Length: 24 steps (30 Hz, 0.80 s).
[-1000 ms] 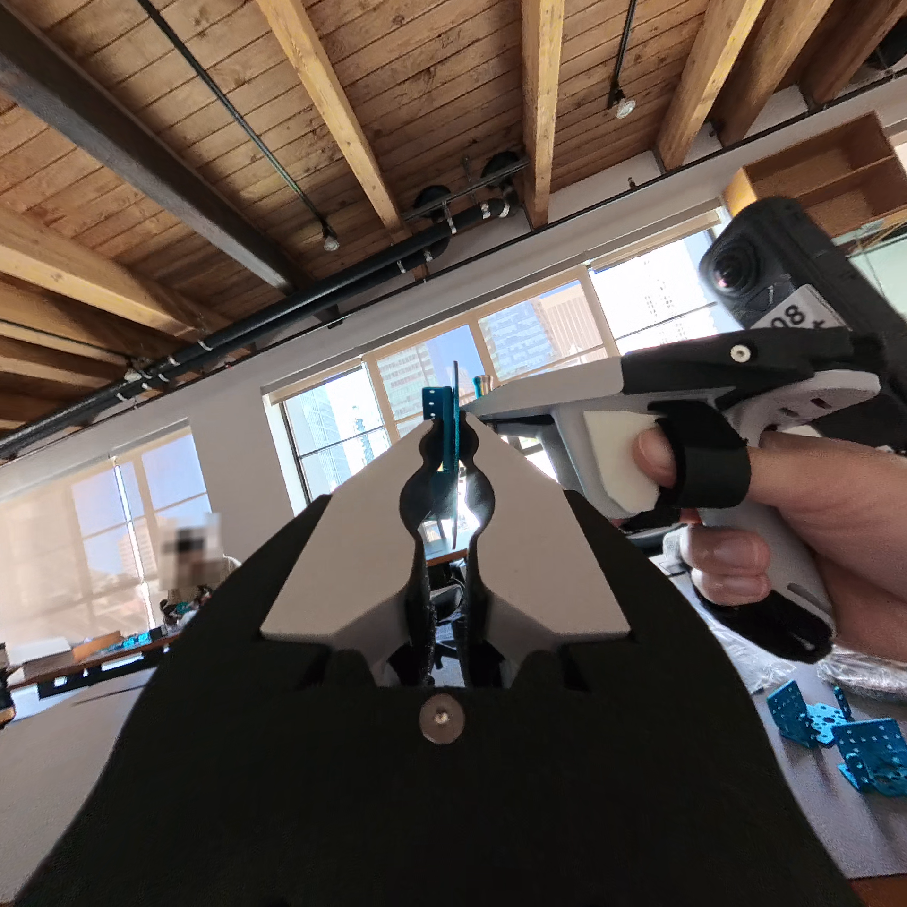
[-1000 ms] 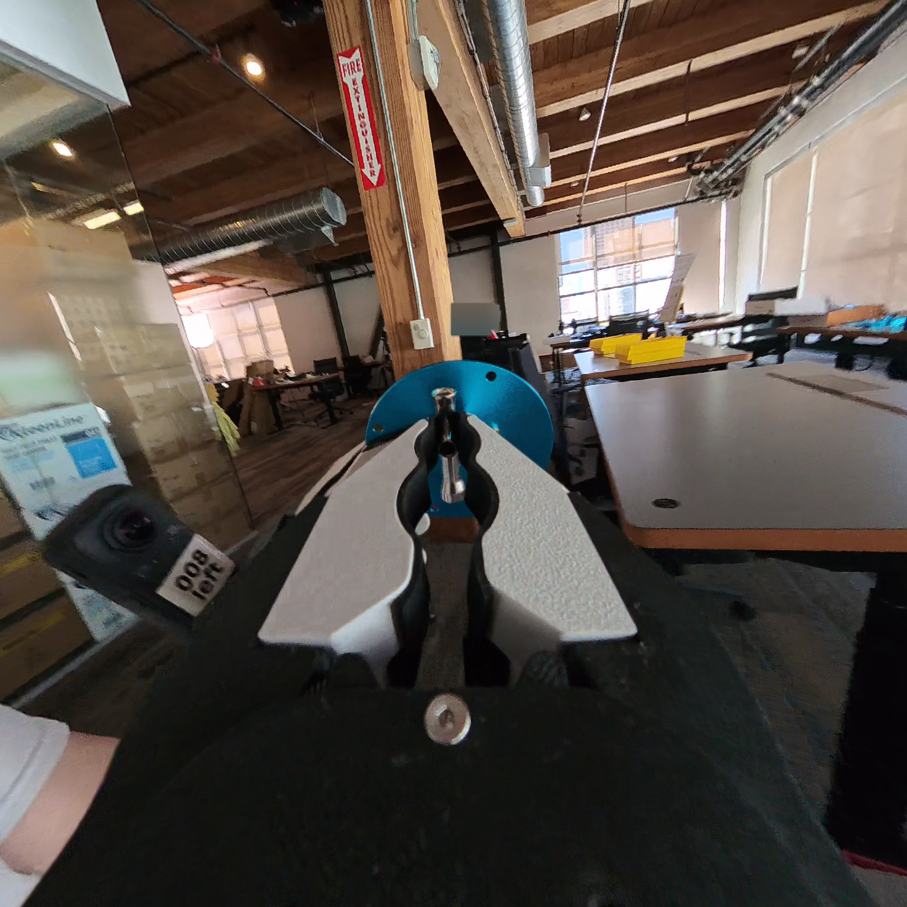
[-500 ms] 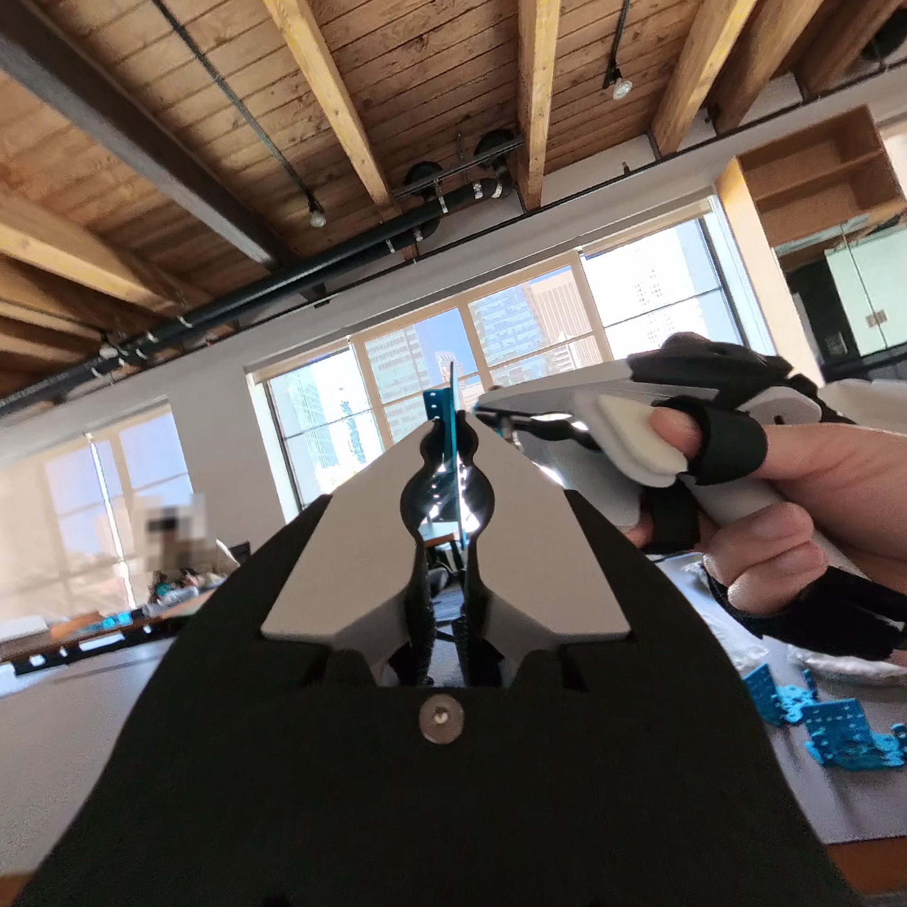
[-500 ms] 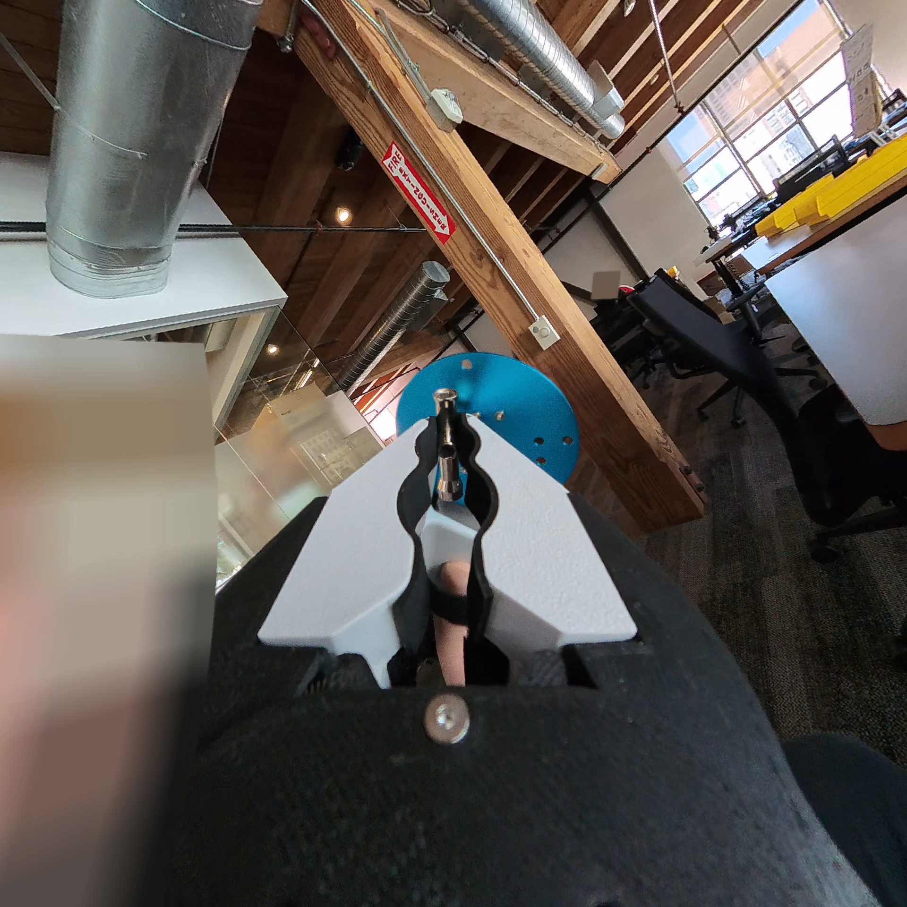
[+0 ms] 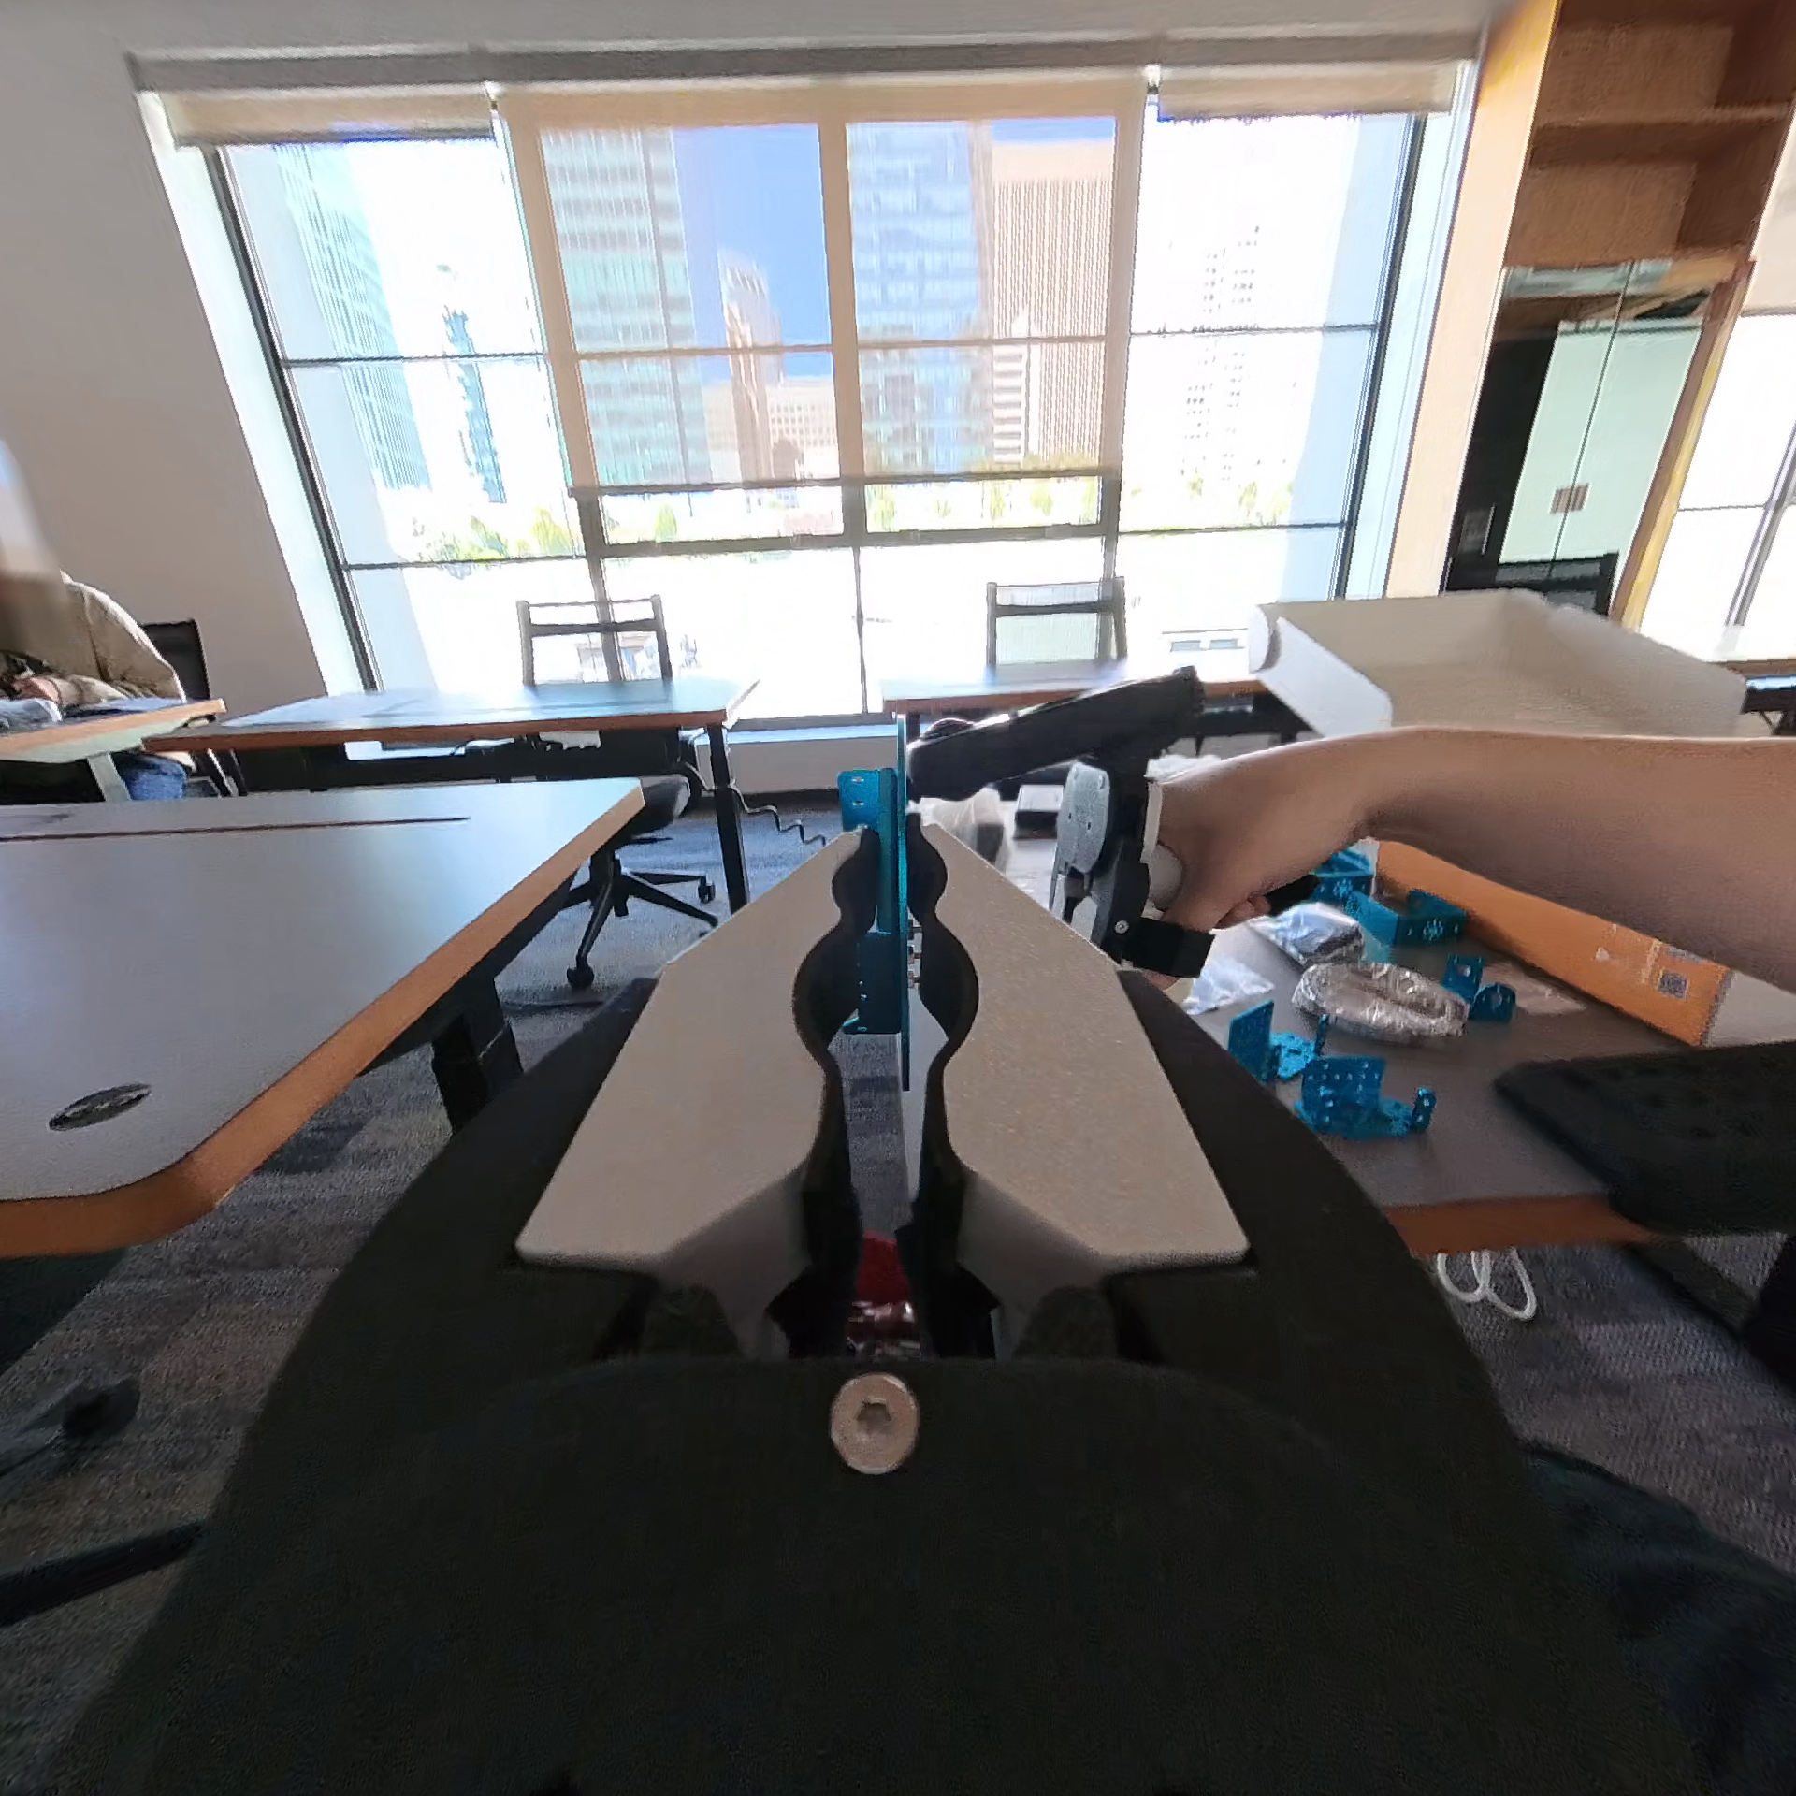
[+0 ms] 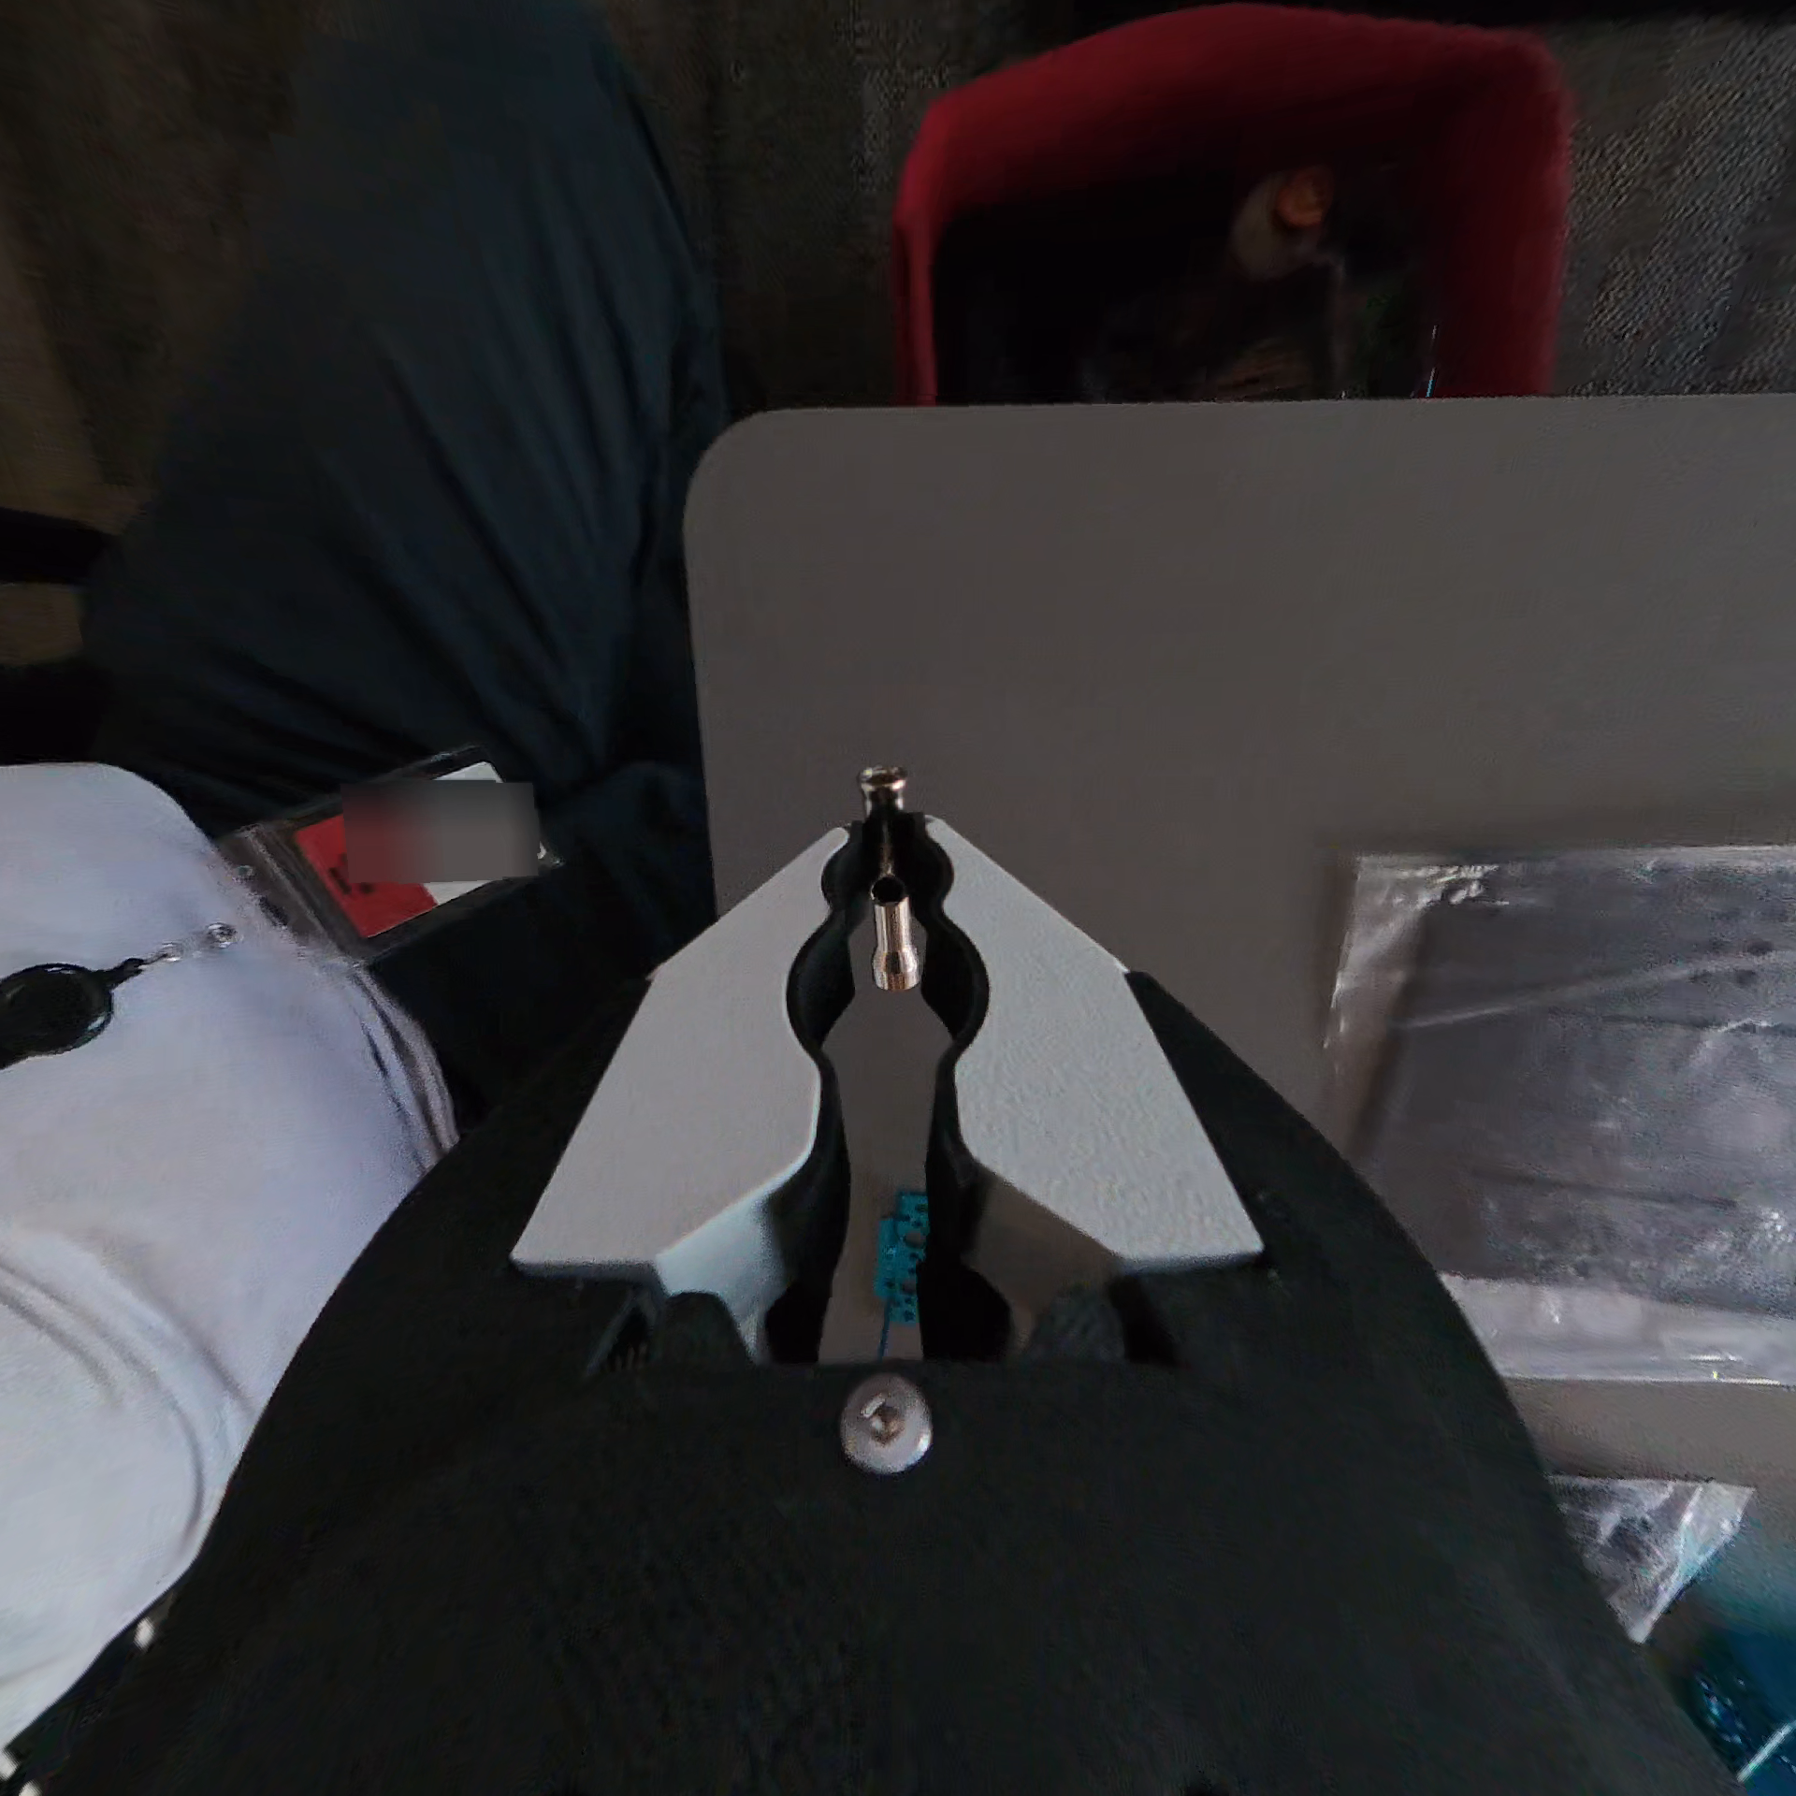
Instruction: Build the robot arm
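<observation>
My left gripper (image 5: 882, 838) is shut on a thin blue metal plate with a bracket (image 5: 880, 914), seen edge-on and upright, held in the air between two tables. My right gripper shows in the left wrist view (image 5: 1054, 731), held by a hand, with its tip just right of the blue plate's top. In its own view my right gripper (image 6: 886, 828) is shut on a small silver tube-shaped metal part (image 6: 888, 941) and points down over a grey table (image 6: 1166, 622). A bit of blue perforated metal (image 6: 902, 1254) shows through the gap behind the fingers.
On the right table (image 5: 1458, 1166) lie several blue brackets (image 5: 1351, 1093), foil bags (image 5: 1380, 1001), a black mat (image 5: 1672, 1127) and an open white box (image 5: 1497, 671). A second table (image 5: 243, 952) is at left. Clear plastic bags (image 6: 1574, 1069) lie right; a red bin (image 6: 1234, 204) sits below. Tip to tip, the grippers are about 25 cm apart.
The left view has tilted down from the ceiling to level with the room. The right gripper has swung from facing the room to pointing down at the table, and the blue disc has left its view.
</observation>
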Each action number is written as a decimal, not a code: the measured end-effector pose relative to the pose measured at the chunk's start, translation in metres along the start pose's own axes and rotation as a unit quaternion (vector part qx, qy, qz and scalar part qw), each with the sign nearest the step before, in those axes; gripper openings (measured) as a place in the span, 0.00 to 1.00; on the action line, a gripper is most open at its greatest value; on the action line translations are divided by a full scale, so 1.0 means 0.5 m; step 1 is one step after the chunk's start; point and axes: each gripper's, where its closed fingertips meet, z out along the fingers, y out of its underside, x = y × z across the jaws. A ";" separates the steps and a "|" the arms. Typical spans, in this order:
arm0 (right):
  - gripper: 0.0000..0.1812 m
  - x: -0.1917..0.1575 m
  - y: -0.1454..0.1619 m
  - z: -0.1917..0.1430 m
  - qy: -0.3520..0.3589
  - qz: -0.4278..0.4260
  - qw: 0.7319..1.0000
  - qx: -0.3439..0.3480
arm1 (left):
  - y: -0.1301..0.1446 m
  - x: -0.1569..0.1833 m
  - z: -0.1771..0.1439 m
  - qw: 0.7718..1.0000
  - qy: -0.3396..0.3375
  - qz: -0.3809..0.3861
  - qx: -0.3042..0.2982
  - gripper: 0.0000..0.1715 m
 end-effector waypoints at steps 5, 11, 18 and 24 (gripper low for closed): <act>0.04 0.034 0.019 0.046 0.010 -0.020 1.000 -0.021 | 0.027 0.007 0.011 1.000 0.017 -0.005 -0.025 0.02; 0.04 0.054 0.038 0.066 0.029 -0.032 0.999 -0.023 | 0.056 0.035 0.028 0.998 0.038 -0.011 -0.041 0.02; 0.04 0.058 0.047 0.064 0.041 -0.047 0.998 -0.026 | 0.058 0.055 0.034 0.998 0.046 -0.010 -0.039 0.02; 0.04 0.050 0.047 0.065 0.031 -0.050 0.998 -0.010 | 0.054 0.058 0.032 0.998 0.048 -0.010 -0.038 0.02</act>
